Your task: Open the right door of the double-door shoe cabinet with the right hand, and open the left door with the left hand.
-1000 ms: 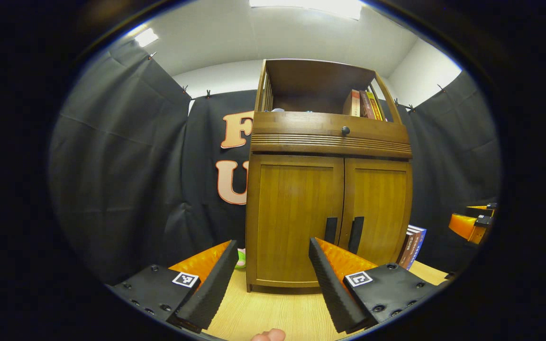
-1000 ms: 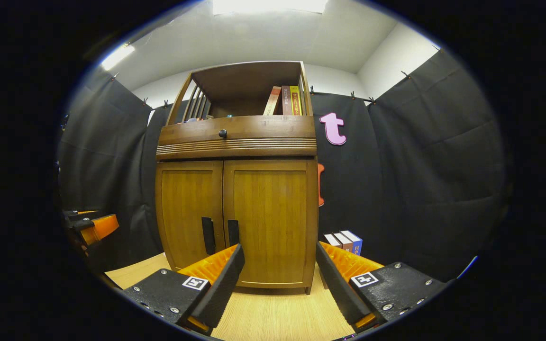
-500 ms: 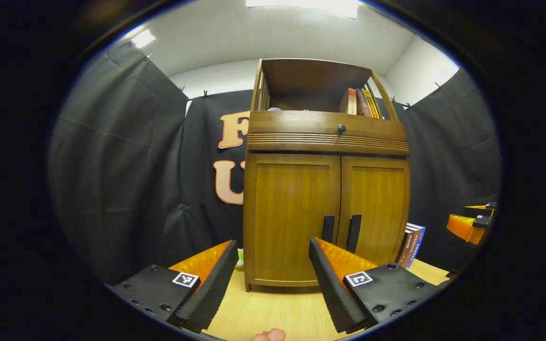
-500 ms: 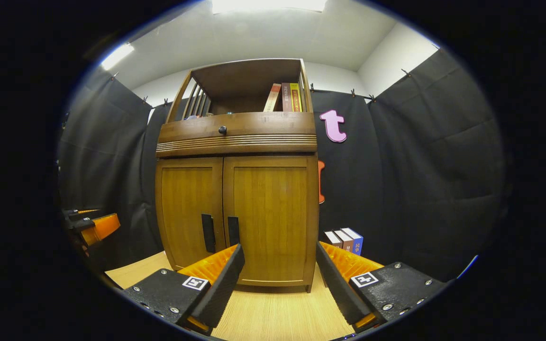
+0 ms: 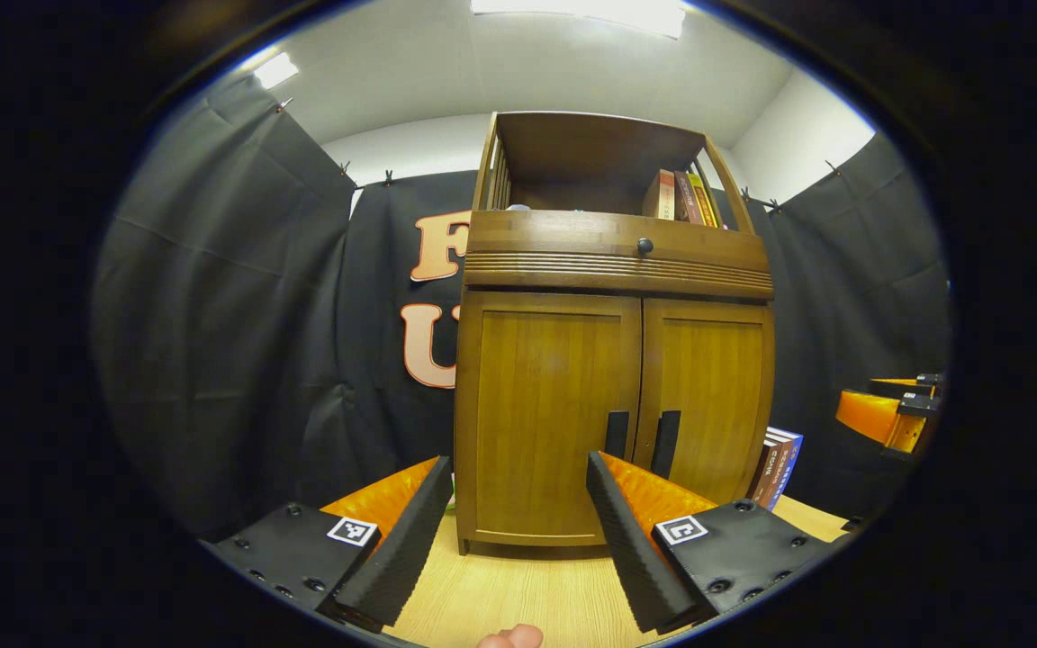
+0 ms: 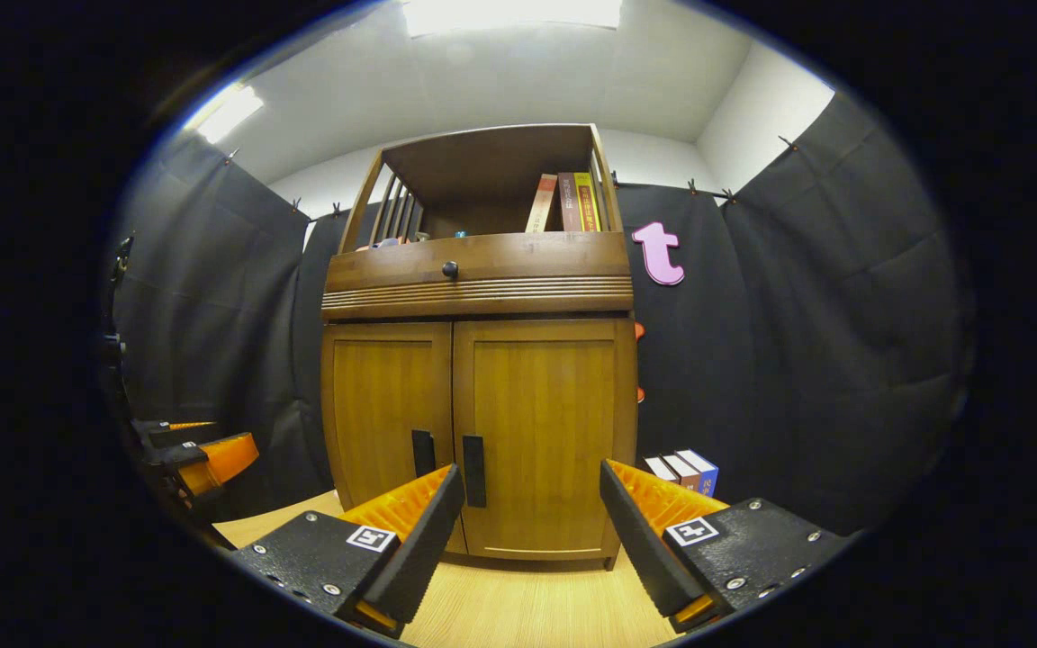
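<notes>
My right gripper (image 6: 532,504) has swung left; both grippers' jaws gape before the shut shoe cabinet (image 6: 482,423), books (image 6: 563,202) shelved above.

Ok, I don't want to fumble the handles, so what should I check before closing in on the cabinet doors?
1. Right gripper open: ok.
2. Left gripper open: ok.
3. Right door and left door both shut, nothing in front of them: ok.
4. Right handle lined up between the right gripper's fingers: not ok, it sits by the left finger.
5. Left handle lined up with the left gripper: not ok, it is behind the right finger.
6. Grippers touching the cabinet: not yet; both are apart from it.
</notes>
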`<state>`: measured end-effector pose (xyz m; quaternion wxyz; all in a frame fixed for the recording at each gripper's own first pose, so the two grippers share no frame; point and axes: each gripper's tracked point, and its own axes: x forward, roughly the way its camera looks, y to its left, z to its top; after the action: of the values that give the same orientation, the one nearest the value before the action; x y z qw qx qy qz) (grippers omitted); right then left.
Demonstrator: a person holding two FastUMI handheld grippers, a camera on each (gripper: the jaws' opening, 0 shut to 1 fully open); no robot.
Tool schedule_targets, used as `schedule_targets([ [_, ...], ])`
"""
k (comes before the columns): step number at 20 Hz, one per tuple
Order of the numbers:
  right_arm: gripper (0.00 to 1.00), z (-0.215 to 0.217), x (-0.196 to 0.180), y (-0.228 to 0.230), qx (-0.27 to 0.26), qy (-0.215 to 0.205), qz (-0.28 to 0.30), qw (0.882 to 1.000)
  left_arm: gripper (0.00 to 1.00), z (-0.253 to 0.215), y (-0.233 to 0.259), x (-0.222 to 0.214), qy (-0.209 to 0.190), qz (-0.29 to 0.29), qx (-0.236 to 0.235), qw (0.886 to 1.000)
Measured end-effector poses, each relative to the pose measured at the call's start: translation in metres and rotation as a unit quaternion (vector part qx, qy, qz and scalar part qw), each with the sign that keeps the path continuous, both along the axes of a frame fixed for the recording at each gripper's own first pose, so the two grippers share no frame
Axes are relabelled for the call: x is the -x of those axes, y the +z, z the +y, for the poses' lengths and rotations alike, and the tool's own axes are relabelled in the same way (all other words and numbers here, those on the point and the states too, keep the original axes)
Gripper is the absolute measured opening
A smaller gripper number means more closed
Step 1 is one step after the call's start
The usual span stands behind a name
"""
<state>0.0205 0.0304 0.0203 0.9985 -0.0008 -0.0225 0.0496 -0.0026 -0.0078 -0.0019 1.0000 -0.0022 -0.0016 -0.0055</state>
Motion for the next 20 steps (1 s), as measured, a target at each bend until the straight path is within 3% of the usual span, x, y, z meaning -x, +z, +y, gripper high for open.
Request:
schedule_targets([
  [4, 0.93, 0.018, -0.042, 0.005, 0.029, 0.021, -0.011, 0.999, 0.95, 0.004, -0.001, 0.006, 0.007, 0.004, 0.0, 1.0],
  [9, 0.93, 0.061, -0.115, -0.02, 0.004, 0.06, 0.017, 0.998, 0.94, 0.014, 0.002, 0.013, 0.022, 0.0, -0.007, 1.0],
  [14, 0.94, 0.089, -0.182, -0.044, -0.011, 0.054, 0.043, 0.998, 0.95, 0.017, 0.006, 0.02, 0.03, -0.003, -0.01, 0.999],
  [20, 0.94, 0.1, -0.223, -0.09, -0.01, 0.022, 0.072, 0.997, 0.99, 0.019, 0.008, 0.023, 0.033, -0.011, -0.004, 0.999],
])
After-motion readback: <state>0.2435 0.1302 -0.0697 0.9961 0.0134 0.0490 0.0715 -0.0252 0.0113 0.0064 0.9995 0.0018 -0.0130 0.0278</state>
